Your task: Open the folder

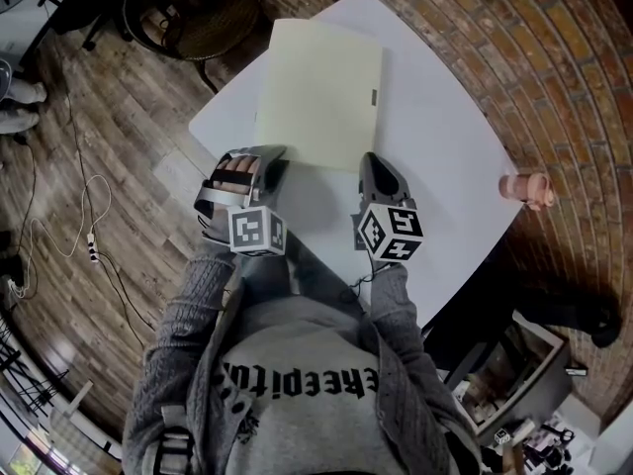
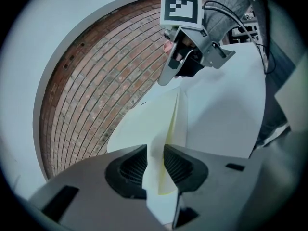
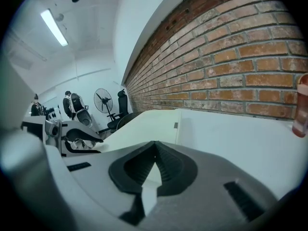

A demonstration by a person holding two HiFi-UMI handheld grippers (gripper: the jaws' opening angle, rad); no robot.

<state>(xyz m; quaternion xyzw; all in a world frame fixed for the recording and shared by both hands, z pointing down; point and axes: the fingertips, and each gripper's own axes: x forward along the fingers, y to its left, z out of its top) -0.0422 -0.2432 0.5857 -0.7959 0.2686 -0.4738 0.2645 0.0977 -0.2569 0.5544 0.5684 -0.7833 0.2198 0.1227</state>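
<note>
A pale yellow folder (image 1: 316, 92) lies on the white table (image 1: 445, 166), with a small tab on its right edge. My left gripper (image 1: 267, 156) is at the folder's near left corner. In the left gripper view it (image 2: 154, 165) is shut on the folder's cover (image 2: 144, 124), which is raised a little off the sheet beneath. My right gripper (image 1: 371, 161) rests at the folder's near right edge with its jaws shut (image 3: 155, 150). Whether it pinches the folder (image 3: 144, 124) is not clear. The left gripper view shows the right gripper (image 2: 166, 78) pointing down at that corner.
A pink cup-like object (image 1: 524, 188) stands near the table's right edge, against the brick wall. A dark chair (image 1: 198, 13) stands beyond the table's far left corner. Cables lie on the wooden floor at the left. A standing fan (image 3: 102, 100) is far off.
</note>
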